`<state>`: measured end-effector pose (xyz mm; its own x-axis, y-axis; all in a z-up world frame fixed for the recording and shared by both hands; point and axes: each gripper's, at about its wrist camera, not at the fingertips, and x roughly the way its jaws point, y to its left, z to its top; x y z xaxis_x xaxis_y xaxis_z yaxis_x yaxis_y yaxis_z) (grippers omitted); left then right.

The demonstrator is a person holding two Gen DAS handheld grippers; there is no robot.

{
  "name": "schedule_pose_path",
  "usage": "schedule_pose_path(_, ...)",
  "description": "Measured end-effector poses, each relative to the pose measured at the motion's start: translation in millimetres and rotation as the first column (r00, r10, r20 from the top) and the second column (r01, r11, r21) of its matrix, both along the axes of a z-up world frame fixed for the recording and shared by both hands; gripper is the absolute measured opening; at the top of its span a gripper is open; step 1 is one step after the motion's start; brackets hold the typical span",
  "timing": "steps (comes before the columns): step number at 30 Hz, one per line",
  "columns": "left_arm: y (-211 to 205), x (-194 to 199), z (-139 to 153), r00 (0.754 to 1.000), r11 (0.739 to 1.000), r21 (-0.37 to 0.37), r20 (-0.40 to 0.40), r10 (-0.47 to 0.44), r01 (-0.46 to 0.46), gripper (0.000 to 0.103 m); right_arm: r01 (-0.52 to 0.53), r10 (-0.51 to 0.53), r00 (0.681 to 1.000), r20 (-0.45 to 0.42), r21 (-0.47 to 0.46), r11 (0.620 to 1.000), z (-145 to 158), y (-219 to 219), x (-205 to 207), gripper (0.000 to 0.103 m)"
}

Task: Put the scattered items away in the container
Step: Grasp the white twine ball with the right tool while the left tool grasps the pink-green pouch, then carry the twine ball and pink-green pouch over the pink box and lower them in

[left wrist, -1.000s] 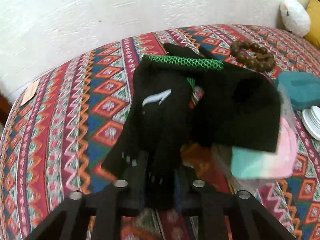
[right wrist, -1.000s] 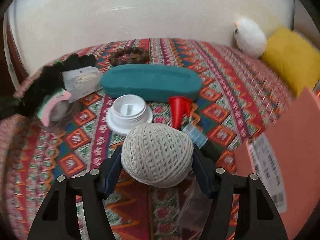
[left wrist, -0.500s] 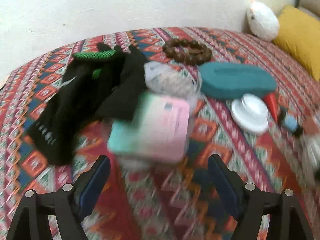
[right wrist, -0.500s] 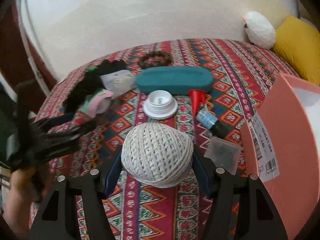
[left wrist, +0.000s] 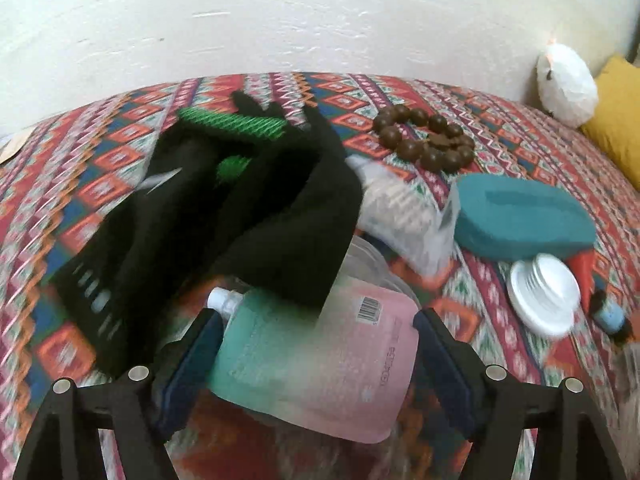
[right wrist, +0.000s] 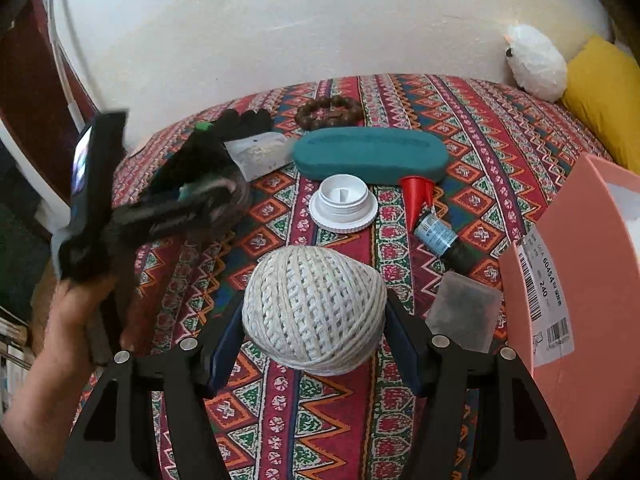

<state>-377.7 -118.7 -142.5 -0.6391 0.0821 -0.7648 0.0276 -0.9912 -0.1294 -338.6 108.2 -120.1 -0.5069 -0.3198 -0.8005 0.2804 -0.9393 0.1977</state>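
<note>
**A:** What sits closest to each camera?

**B:** The right claw [right wrist: 314,320] is clenched on a ball of white twine [right wrist: 314,312], one blue pad against each side. The left claw [left wrist: 316,344] has its fingers spread wide on either side of a pink and mint refill pouch [left wrist: 320,352] with a white spout; whether the pads touch it, I cannot tell.

**A:** What are they above?

**B:** A bed covered with a red patterned bedspread [right wrist: 480,152]. At the right edge stands a pink box [right wrist: 580,264], open, with a barcode label.

**A:** And a little farther out?

**B:** Just beside the box lies a small clear plastic case [right wrist: 464,316], then a dark bottle with a blue label [right wrist: 438,240], a red cone [right wrist: 414,196] and a white screw cap [right wrist: 343,202]. Black gloves with green trim [left wrist: 224,200] drape over the pouch's far end.

**A:** Beyond those?

**B:** A long teal case [right wrist: 370,154], a clear packet [right wrist: 260,152] just to its left, and a brown bead bracelet [right wrist: 330,110]. Farthest away, near the wall, are a white plush toy [right wrist: 536,62] and a yellow cushion [right wrist: 604,92].
</note>
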Motion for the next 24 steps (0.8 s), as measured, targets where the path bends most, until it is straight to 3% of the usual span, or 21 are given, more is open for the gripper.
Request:
schedule_pose_path(6,-25.5,84.2,23.8,0.998,0.998,0.052,-0.054,0.025,-0.022,0.081,-0.038,0.038,0.997,-0.070,0.008,0.999,20.7,-7.9,19.7,0.068)
schedule_pose_path(14,-32.5,193.9,75.6,0.980,0.999,0.045,-0.194,0.031,-0.023,0.081,-0.099,0.102,0.985,-0.140,0.030,0.995,42.9,-25.3,58.8,0.068)
schedule_pose_path(19,-32.9,216.6,101.2,0.969,0.994,0.106,-0.246,0.036,-0.010,0.081,-0.136,0.144,0.973,-0.180,0.060,0.989,53.7,-30.3,91.4,0.068)
schedule_pose_path(24,-16.5,233.5,122.1,0.949,0.996,0.074,-0.313,-0.030,0.055,0.081,-0.156,0.170,0.960,-0.223,0.078,0.985,67.6,-30.6,120.1,0.068)
